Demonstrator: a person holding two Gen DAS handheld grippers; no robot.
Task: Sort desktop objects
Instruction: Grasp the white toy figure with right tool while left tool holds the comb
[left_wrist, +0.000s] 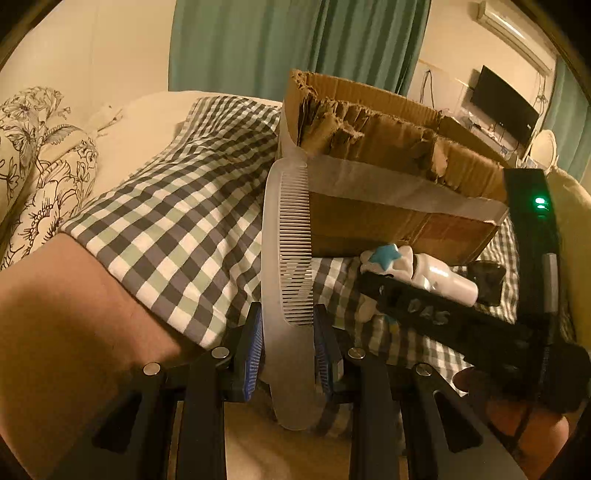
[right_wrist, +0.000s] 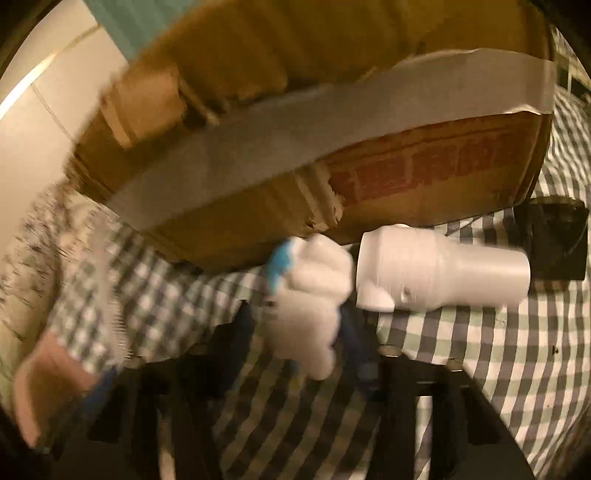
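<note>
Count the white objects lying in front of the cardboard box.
2: a white figure with a blue star between the right claw's fingers, and a white bottle beside it on the checked cloth. Others may be hidden.

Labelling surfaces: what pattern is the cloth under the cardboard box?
Gingham check in grey, pale green and white on the cloth; left wrist view shows it best.

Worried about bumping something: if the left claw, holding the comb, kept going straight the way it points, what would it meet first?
Probably the cardboard box. The left claw is shut on the comb, whose far tip already reaches the box's taped near corner, so the comb would likely strike there first. Depth is hard to judge.
</note>
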